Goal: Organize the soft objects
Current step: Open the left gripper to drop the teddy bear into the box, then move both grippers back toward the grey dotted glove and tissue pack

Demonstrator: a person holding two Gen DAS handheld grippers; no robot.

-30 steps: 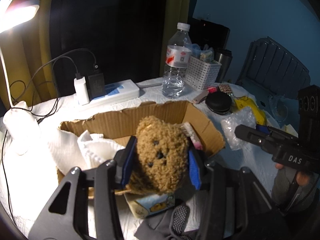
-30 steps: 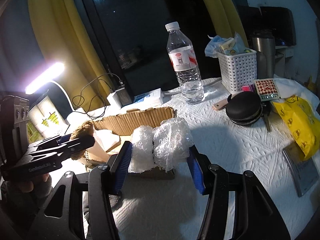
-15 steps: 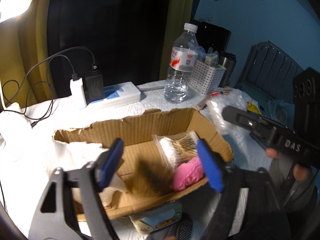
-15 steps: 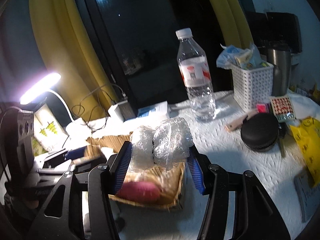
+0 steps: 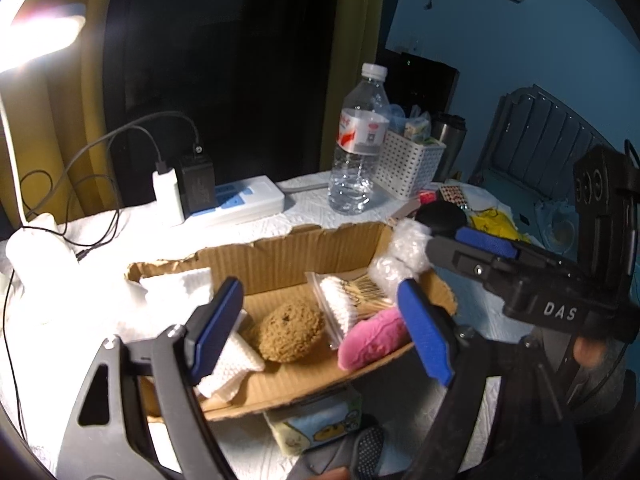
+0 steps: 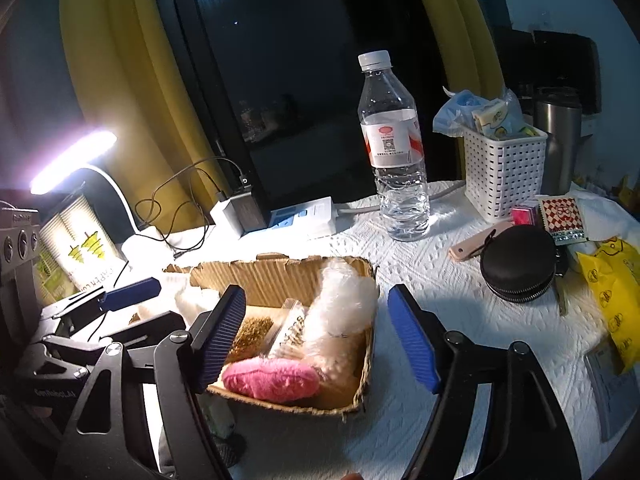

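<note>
I see my left gripper [image 5: 324,332] with fingers spread, holding nothing; just beyond them the brown sponge [image 5: 290,332] lies in the cardboard box [image 5: 280,256]. My right gripper [image 6: 316,338] gapes too, the plastic-wrapped bundle [image 6: 344,304] in the box between its fingers.

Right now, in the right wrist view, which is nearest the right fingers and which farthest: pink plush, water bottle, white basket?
1. pink plush, in the cardboard box, beside the left finger.
2. water bottle, upright, mid-table.
3. white basket, right, farthest back.
</note>
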